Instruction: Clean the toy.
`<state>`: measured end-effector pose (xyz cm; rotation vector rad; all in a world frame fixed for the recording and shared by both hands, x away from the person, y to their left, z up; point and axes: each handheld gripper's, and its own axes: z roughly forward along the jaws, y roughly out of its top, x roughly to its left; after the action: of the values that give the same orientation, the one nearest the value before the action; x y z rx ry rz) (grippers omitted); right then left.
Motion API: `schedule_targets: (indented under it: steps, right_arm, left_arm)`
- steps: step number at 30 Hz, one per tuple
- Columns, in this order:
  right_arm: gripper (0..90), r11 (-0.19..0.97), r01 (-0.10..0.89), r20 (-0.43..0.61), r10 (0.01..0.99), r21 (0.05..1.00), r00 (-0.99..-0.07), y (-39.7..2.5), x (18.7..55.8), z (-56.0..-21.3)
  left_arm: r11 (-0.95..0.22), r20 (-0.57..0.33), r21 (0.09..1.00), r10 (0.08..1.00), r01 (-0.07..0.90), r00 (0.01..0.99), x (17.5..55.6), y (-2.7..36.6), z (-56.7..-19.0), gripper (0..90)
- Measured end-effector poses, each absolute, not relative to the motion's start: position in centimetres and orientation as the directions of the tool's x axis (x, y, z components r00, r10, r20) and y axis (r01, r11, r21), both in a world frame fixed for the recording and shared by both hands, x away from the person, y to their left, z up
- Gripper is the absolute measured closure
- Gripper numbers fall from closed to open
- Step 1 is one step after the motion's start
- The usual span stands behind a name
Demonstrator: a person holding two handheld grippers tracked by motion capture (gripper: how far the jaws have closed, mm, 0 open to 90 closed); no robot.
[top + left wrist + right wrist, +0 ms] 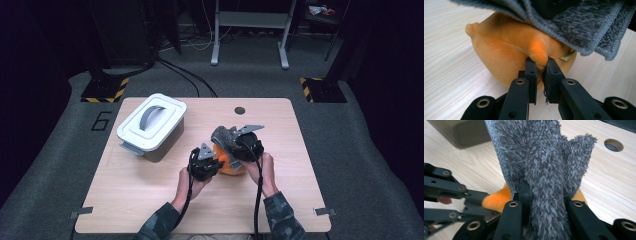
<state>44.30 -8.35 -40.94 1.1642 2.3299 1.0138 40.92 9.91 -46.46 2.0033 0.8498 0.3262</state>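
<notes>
Dark floor and stands ring a pale wooden table (150,200), where the work sits near the middle, in front of the person. Well off to the far left of both grippers stands a lidded storage box (151,128), shut and out of the way, so judged not part of this step. Between the two grippers lies an orange plush toy (506,60), resting on the tabletop. The left gripper (541,65) has its jaws drawn narrow on a fold of the plush, pinching it just ahead of the tips; this grip likely pins the soft toy so it cannot slide. Above that pinch hangs a grey towel (544,170), bunched between the jaws of the right gripper (545,192), which are clamped on the cloth. Held over the toy like this, the towel looks poised for wiping or covering it.
</notes>
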Motion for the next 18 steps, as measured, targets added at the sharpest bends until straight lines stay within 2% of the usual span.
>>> schedule_targets:
  steps: [18]
  right_arm:
    - [74.0,0.333,0.618,0.042,0.858,0.712,-0.512,-12.7,44.7,-42.7]
  left_arm:
    - [-0.329,-0.125,0.826,0.686,0.458,0.717,41.1,10.6,-47.2,82.2]
